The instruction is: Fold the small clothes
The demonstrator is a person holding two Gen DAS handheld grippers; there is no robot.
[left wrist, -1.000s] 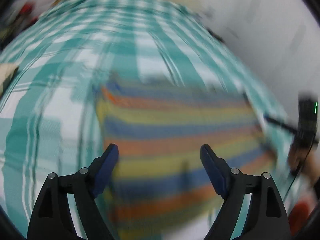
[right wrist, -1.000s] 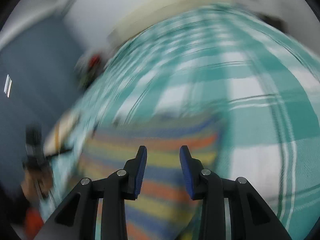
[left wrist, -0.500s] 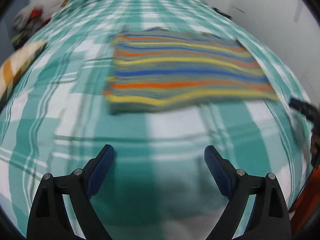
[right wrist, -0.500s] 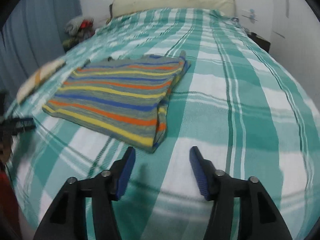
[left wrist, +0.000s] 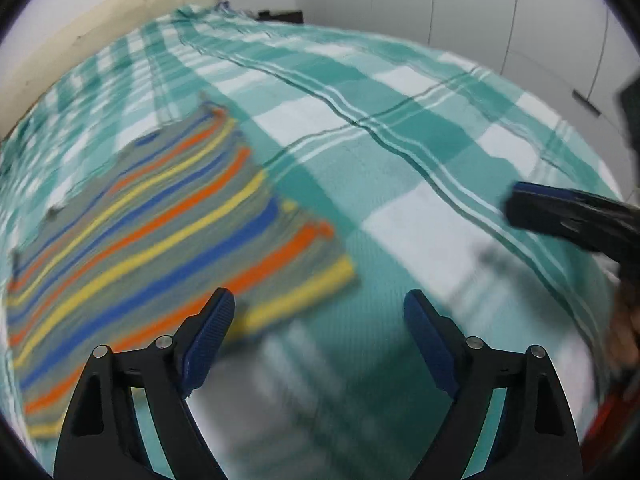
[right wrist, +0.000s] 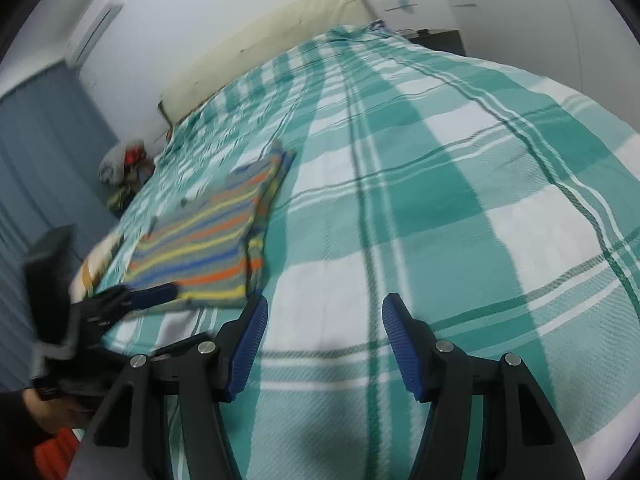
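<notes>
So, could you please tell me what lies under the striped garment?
The striped garment lies folded on the green checked bedspread. Anything between its layers, or beneath it, is covered.

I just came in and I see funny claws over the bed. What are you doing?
A person is folding small clothes with a gripper in each hand. The striped garment lies folded flat on the green checked bedspread. Neither gripper holds anything: the left gripper and the right gripper are both open above the bedspread, beside the garment. More clothes wait in a pile at the bed's far side.
</notes>
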